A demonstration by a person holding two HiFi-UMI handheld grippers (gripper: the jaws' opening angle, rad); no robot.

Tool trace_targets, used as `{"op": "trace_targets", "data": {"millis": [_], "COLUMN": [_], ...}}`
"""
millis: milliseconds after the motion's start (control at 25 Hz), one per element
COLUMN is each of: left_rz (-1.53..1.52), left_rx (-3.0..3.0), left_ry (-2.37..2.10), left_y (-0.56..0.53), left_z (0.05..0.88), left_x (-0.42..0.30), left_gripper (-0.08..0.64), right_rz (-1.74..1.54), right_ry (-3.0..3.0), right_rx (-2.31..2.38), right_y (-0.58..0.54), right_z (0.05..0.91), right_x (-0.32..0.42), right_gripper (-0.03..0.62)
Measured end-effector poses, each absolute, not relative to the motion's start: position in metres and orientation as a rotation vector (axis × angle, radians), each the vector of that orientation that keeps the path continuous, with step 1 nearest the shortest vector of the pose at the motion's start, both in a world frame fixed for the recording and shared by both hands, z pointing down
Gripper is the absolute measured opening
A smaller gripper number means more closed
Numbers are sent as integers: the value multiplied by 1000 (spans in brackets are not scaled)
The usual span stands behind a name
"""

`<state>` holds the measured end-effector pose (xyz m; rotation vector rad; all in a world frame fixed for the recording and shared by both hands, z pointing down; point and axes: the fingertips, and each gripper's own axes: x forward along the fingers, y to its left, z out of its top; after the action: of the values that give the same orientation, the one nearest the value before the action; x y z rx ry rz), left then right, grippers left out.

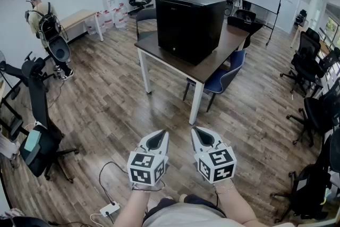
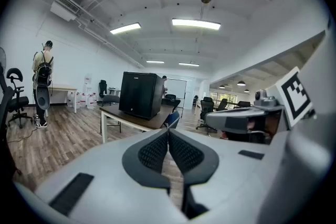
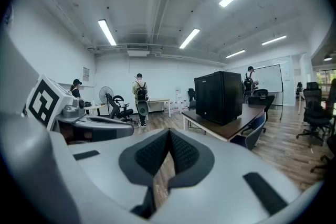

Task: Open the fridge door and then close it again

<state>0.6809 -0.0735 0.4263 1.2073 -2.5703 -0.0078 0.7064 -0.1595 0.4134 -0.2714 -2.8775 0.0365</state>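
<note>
A small black fridge (image 1: 188, 24) stands with its door closed on a dark-topped table (image 1: 221, 61) across the room; it also shows as the black fridge (image 2: 139, 94) in the left gripper view and the black fridge (image 3: 219, 96) in the right gripper view. Both grippers are held side by side low in front of me, well short of the table. My left gripper (image 1: 157, 137) is shut with nothing in it, its jaws meeting at the tip (image 2: 168, 130). My right gripper (image 1: 204, 134) is shut and empty too, pads pressed together (image 3: 169, 134).
A blue chair (image 1: 226, 74) is tucked under the table's right side. Black office chairs (image 1: 313, 77) line the right wall, and another chair (image 1: 40, 130) stands at the left. A person with a backpack (image 1: 45, 21) stands far left; others are at the back. A cable and power strip (image 1: 109, 209) lie on the floor near my feet.
</note>
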Motion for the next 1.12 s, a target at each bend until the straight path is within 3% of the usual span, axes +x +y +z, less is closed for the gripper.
{"op": "trace_targets", "data": {"millis": [1120], "left_rz": [-3], "left_rx": [1107], "left_ry": [-2642], "left_y": [-86], "left_z": [425], "left_x": [650], "left_gripper": [8], "right_rz": [1], "right_ry": [-2910], "right_rx": [-394], "right_y": [-193], "right_z": [423], "right_x": [683], "right_gripper": [-3]}}
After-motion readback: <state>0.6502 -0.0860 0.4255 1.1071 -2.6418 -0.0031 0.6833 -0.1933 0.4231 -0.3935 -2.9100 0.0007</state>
